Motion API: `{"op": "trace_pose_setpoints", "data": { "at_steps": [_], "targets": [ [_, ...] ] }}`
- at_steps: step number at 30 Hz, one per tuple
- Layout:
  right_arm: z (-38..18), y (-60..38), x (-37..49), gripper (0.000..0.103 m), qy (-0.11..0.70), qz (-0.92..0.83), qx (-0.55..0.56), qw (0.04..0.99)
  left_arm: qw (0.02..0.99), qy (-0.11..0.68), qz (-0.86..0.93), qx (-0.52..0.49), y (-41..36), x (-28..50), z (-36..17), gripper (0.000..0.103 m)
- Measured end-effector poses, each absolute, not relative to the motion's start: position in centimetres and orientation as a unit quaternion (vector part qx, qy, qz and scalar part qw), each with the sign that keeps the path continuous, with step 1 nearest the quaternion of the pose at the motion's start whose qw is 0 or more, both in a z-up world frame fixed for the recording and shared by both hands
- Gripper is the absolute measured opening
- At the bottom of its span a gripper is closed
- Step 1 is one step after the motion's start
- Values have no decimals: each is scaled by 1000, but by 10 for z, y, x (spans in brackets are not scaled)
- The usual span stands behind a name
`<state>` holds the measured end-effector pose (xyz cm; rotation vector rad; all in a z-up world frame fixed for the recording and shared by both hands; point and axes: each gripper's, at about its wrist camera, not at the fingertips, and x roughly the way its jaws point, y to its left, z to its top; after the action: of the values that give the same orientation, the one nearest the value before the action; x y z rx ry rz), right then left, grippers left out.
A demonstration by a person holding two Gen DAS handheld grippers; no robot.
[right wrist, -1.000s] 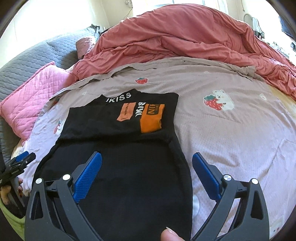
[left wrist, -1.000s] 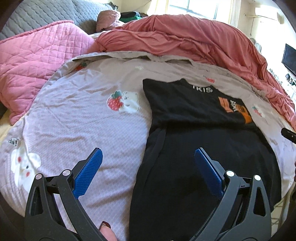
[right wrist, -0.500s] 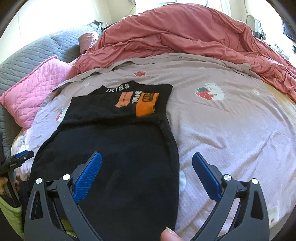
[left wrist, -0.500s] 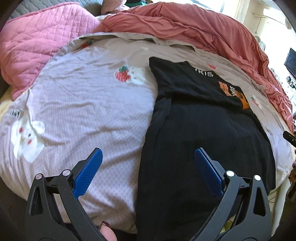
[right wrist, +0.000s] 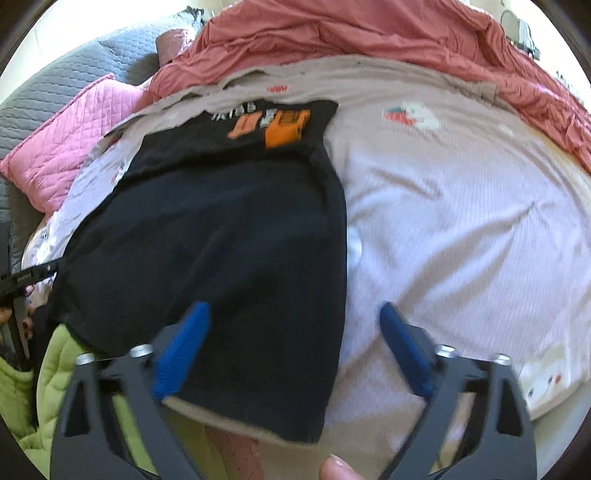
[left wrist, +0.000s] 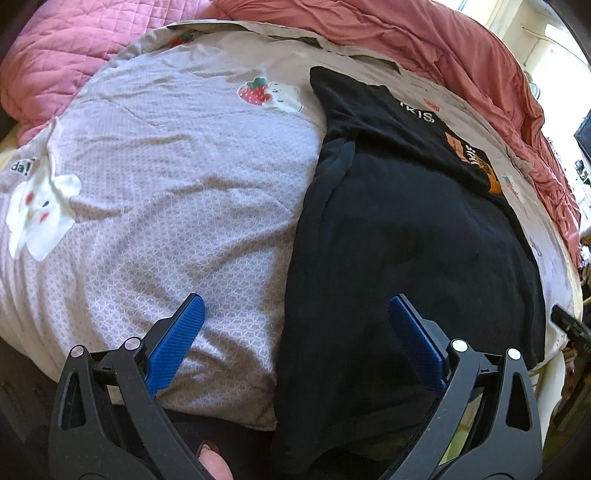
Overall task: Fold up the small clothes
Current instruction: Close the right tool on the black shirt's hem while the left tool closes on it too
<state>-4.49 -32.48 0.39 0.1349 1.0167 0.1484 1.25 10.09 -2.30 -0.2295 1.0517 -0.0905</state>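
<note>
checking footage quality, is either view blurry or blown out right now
Right wrist view: motion blur smears the black shirt print and the closing right gripper. Left wrist view: sharp, the bedsheet weave is crisp; window glare whitens the top right corner. Both bend at the edges.

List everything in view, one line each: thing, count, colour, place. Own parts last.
black T-shirt: one, black with orange print, flat on the bedspread, hem at the near bed edge
bedspread: one, pale lilac with strawberry and bear prints, over the bed
duvet: one, salmon red, bunched at the far side
quilted pillow: one, pink, far left
green quilt: one, lime, below the bed edge
left gripper: one, black with blue fingers, open
right gripper: one, same colours, closing, shirt hem between the fingers
</note>
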Motion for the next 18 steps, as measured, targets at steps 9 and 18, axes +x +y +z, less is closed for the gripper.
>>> {"op": "trace_pose_setpoints", "data": {
  "at_steps": [9, 18],
  "targets": [
    [-21, -324, -65, 11, 517, 61, 56, 852, 856, 506, -39, -95, 98, 13, -26, 93],
    [-19, -340, -75, 6, 517, 61, 45, 853, 852, 514, -37, -91, 98, 15, -30, 93]
  ]
}}
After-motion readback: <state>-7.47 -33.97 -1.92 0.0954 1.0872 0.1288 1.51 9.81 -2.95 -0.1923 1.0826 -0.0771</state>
